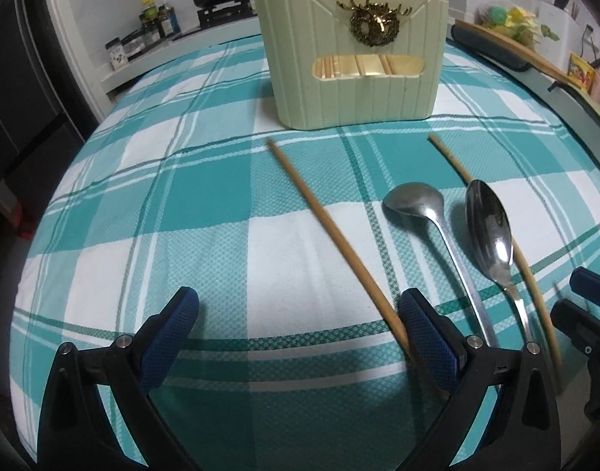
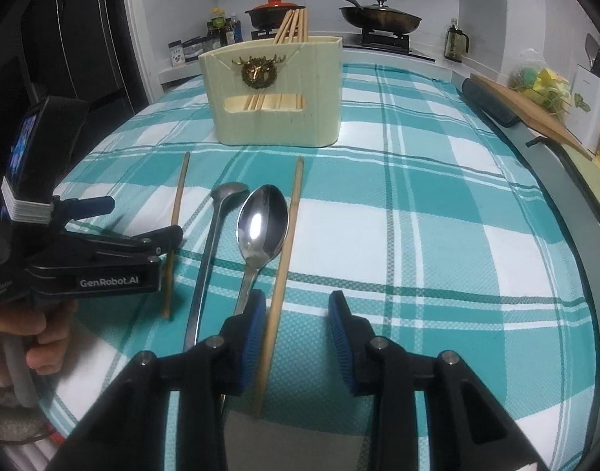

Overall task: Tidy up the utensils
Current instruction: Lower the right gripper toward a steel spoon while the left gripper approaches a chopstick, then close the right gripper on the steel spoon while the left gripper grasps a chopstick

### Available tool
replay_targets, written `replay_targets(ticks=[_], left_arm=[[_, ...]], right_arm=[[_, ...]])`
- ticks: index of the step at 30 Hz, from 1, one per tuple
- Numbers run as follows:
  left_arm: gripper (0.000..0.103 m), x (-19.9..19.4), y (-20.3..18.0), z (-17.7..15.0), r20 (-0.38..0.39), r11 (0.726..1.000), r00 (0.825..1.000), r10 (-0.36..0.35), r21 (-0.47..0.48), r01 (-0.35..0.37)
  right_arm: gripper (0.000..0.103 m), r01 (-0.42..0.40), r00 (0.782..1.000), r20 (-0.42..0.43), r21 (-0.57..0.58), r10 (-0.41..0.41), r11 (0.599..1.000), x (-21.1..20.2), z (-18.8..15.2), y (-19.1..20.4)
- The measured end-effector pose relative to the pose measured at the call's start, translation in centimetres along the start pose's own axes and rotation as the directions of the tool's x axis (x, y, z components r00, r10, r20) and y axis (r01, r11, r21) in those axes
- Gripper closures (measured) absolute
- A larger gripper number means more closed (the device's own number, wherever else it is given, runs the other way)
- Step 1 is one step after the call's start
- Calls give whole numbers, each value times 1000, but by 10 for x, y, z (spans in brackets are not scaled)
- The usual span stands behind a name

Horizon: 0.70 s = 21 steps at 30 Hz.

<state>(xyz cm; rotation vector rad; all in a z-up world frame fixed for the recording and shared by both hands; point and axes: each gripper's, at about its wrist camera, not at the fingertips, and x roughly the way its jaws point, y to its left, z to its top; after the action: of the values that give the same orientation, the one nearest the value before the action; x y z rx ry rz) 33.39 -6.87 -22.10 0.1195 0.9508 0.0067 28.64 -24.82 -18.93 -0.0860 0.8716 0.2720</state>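
A pale green utensil holder [image 1: 352, 62] [image 2: 276, 94] with a gold deer emblem stands at the back of the checked cloth and holds several chopsticks. On the cloth lie two loose chopsticks and two metal spoons. My left gripper [image 1: 300, 325] is open; one chopstick [image 1: 323, 223] [image 2: 176, 212] lies just inside its right finger [image 1: 425, 333]. My right gripper [image 2: 298, 325] is open; the other chopstick [image 2: 286, 243] [image 1: 496, 231] lies between its fingers, against the left finger [image 2: 252, 333]. The small ladle-like spoon [image 1: 417, 200] [image 2: 209, 251] and the large spoon [image 1: 490, 227] [image 2: 260, 227] lie between the two chopsticks.
A wooden cutting board [image 2: 527, 106] and a dark roll [image 2: 488, 102] lie at the table's right edge. Behind are a stove with a red-lidded pot [image 2: 274, 11], a wok [image 2: 378, 15] and bottles [image 2: 221, 27]. The left gripper's body [image 2: 95, 259] shows in the right wrist view.
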Motion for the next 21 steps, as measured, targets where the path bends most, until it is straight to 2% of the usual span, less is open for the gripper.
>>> replay_targets(ticks=[4, 9, 13, 16, 17, 20, 21], left_arm=[[0, 2, 9, -4, -8, 999, 1000, -30, -26, 30], [0, 2, 16, -7, -13, 998, 998, -53, -43, 53], [0, 1, 23, -8, -22, 996, 997, -69, -55, 67], [1, 2, 24, -2, -20, 998, 998, -62, -20, 62], [1, 2, 24, 1, -17, 998, 998, -56, -6, 56], [1, 8, 24, 8, -23, 997, 997, -73, 11, 73], [7, 9, 24, 9, -25, 997, 996, -83, 6, 83]], right_arm=[[71, 12, 999, -52, -33, -14, 999, 20, 3, 7], [84, 57, 996, -66, -34, -59, 998, 29, 10, 3], [84, 113, 991, -74, 13, -112, 993, 30, 14, -11], [84, 123, 989, -87, 22, -121, 992, 28, 12, -15], [80, 121, 989, -88, 27, -118, 992, 26, 11, -16], [79, 94, 993, -75, 34, -91, 995, 14, 9, -12], [79, 65, 996, -63, 39, -62, 997, 8, 8, -9]])
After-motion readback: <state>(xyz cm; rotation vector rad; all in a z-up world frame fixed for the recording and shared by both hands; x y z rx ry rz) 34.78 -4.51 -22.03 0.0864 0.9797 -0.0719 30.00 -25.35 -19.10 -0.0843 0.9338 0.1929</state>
